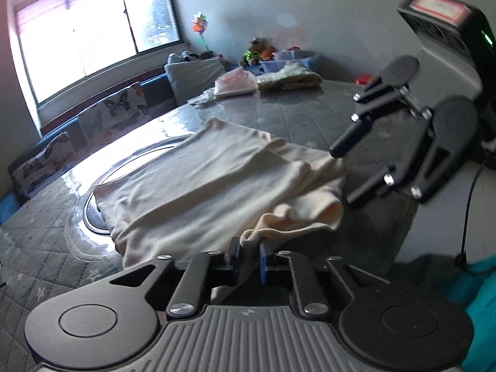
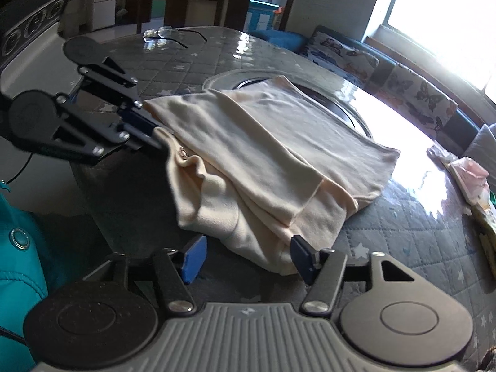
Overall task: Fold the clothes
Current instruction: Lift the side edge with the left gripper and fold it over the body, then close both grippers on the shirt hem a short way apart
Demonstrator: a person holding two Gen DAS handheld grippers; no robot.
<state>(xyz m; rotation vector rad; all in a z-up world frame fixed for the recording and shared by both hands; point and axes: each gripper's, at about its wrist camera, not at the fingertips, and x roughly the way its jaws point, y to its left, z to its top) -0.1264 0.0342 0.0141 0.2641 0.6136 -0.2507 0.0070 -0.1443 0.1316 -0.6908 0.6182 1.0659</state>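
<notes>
Left gripper [image 1: 248, 255], seen from its own wrist camera, has its fingers drawn nearly together on a bunched corner of the cream garment [image 1: 198, 186], pinching the cloth between the blue pads. That garment lies across the quilted grey table cover [image 1: 46, 248], partly over a round metal ring [image 1: 93, 214] set in the table, with its near edge spilling toward the table's rim. At the right of this view the right gripper [image 1: 341, 173] hovers by the garment's right edge, fingers spread apart and holding nothing. Far off, a small heap of other clothes [image 1: 266, 80] sits beside butterfly cushions [image 1: 121, 105] under the window.

From the right wrist camera, the right gripper [image 2: 245, 259] is wide open, its two blue pads straddling the near corner of the garment without closing on it. The left gripper [image 2: 156, 138] comes in from the left, clamped on the gathered edge.

Looking at the cloth, it is pale cream, soft knit, already doubled into several layers with a loose rumpled lobe at the near left. It should be light and limp, sagging wherever unsupported, so a pinch through all layers at the corners looks the safest hold; a grab at one layer would likely peel the fold open.
</notes>
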